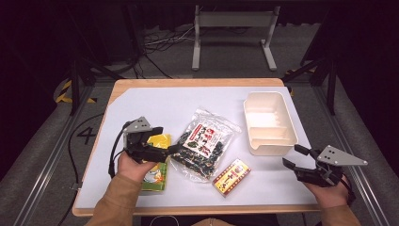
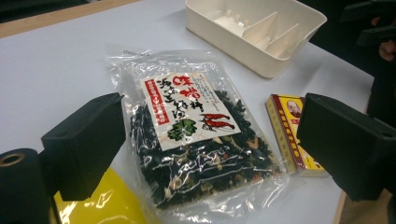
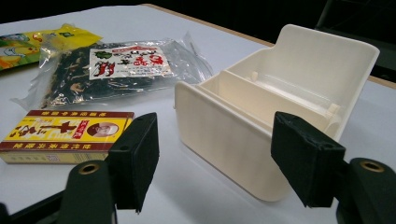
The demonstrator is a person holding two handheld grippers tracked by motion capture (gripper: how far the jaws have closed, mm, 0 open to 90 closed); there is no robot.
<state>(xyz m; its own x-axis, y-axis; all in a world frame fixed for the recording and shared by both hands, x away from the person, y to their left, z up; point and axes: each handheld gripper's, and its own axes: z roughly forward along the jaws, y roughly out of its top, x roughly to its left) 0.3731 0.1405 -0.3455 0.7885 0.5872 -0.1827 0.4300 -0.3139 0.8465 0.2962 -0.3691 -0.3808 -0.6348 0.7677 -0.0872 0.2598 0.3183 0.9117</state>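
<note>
Left of centre in the high view, the left claw (image 1: 173, 149) gapes wide at the seaweed bag (image 1: 203, 143), seemingly lining up a grasp; lower right, the right claw (image 1: 295, 156) waits open, empty.

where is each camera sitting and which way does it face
High view: above the person's side, facing forward and down on the table; both forearms, left gripper, right gripper.
Left gripper view: rides the left gripper, jaws open, facing the seaweed bag.
Right gripper view: rides the right gripper, jaws open, facing the white bin.
Shared: both gripper views show the bag, bin and yellow-red box.
</note>
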